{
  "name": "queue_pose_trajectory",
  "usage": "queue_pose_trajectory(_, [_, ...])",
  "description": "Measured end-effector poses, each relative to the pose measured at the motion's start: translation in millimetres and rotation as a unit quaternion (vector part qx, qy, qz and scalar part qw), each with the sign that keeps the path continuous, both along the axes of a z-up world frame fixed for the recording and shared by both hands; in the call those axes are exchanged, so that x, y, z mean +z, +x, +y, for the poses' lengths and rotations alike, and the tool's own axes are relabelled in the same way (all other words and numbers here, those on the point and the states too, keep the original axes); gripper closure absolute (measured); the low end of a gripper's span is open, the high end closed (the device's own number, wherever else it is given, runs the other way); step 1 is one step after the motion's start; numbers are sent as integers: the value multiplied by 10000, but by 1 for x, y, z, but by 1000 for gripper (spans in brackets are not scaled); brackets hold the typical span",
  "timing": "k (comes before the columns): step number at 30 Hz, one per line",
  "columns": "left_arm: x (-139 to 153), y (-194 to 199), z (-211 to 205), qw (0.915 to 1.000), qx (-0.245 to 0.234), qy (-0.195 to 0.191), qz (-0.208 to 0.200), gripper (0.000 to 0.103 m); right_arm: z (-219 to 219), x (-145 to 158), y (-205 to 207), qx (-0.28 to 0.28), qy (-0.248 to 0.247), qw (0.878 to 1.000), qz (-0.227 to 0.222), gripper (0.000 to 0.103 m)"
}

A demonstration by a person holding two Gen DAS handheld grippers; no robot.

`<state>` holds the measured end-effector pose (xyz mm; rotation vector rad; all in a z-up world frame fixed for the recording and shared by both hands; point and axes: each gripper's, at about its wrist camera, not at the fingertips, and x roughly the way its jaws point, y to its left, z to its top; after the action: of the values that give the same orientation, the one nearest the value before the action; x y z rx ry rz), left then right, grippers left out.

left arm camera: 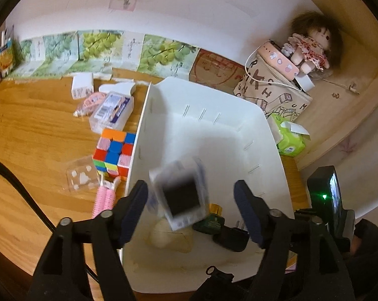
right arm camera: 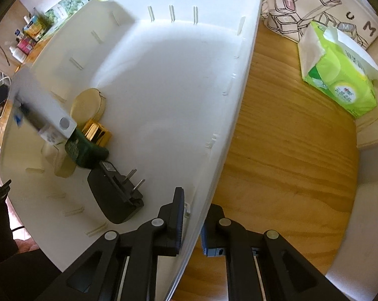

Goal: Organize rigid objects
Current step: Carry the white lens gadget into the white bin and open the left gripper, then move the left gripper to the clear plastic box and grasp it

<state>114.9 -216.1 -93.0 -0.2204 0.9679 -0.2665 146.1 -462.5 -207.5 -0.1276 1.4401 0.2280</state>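
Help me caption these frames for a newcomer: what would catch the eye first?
First, the blurred white box with a dark window in mid-air between the open left gripper fingers, over the big white bin. Next, the right gripper clamped on that bin's near wall, with a black plug adapter and gold-capped green bottle inside. On the wooden table left of the bin sits a bright Rubik's cube.

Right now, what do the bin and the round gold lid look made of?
White bin: looks like moulded plastic, smooth semi-gloss, thin wall with moulded divider ribs. Round gold lid: metallic gold finish with a soft sheen; real metal or metallised plastic, cannot tell. The right gripper clamps the bin's wall.
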Motion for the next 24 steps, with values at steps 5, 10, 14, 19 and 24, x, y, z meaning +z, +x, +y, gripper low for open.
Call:
queue_pose_trajectory(5, [8, -1, 5, 9997, -114, 186, -125, 25, -4, 2, 0, -279, -19, 9996, 3, 94])
queue_pose_trajectory(10, [13, 0, 20, 9992, -157, 324, -184, 25, -11, 2, -4, -656, 14, 9978, 6, 96])
queue_pose_trajectory(14, [14, 0, 36, 9991, -179, 331, -178, 25, -16, 4, -5, -966, 44, 9953, 14, 97])
queue_pose_trajectory(19, [13, 4, 54, 9991, -248, 325, -105, 25, -22, 5, -11, -1336, -8, 9910, 22, 97])
queue_pose_trajectory(24, [12, 6, 73, 9989, -301, 347, -50, 25, -33, 7, -17, -1667, -36, 9860, -11, 97])
